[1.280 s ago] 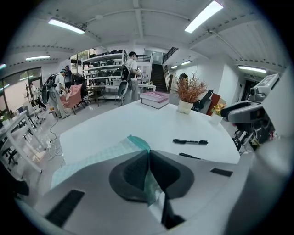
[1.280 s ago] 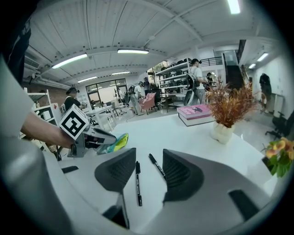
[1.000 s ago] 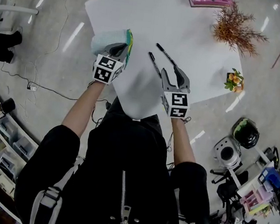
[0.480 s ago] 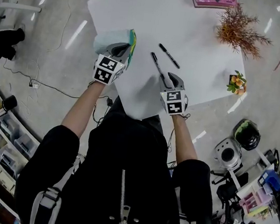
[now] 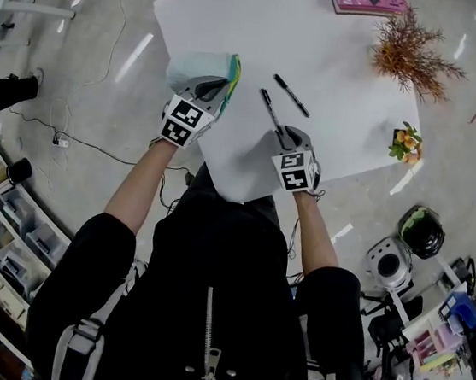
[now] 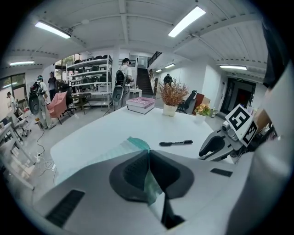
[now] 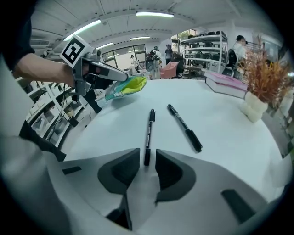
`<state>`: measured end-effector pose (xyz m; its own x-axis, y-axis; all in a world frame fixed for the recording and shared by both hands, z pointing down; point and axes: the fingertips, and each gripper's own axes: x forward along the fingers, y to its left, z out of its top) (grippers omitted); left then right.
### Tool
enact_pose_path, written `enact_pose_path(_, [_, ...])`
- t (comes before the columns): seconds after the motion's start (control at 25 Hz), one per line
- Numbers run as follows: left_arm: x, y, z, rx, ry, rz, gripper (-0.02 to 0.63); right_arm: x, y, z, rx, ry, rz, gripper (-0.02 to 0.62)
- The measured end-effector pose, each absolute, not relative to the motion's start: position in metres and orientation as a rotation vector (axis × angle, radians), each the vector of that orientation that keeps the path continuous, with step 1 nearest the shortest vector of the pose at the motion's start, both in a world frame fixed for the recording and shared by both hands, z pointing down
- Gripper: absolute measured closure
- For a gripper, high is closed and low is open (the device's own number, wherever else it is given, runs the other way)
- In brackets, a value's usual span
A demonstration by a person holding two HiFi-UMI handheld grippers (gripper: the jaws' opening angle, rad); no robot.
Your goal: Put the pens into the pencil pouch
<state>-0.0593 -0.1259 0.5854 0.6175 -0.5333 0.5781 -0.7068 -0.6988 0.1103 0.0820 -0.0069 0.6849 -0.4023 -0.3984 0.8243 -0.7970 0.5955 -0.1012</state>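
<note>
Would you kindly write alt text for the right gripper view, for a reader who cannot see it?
The jaws of the right gripper, which have just been closing, stand apart around the near end of a black pen lying on a white table. A second pen lies to its right; beyond, the left gripper holds a green pouch.

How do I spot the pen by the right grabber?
On the big white table lie two slim black pens. It's the nearer pen, whose end sits between the right gripper's jaws, which have just been closing; the farther pen lies clear of them.
</note>
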Motion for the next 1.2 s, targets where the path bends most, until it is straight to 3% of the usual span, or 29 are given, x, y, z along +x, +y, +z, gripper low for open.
enact_pose_path(0.32, [-0.064,-0.127,0.586,2.500,-1.017,0.739,0.575,0.086,-0.007,0.691,0.963,-1.981,0.625,0.549])
enact_pose_path(1.2, [-0.064,-0.128,0.584,2.522,-0.996,0.733,0.575,0.088,-0.030,0.643,0.894,-2.123,0.509,0.554])
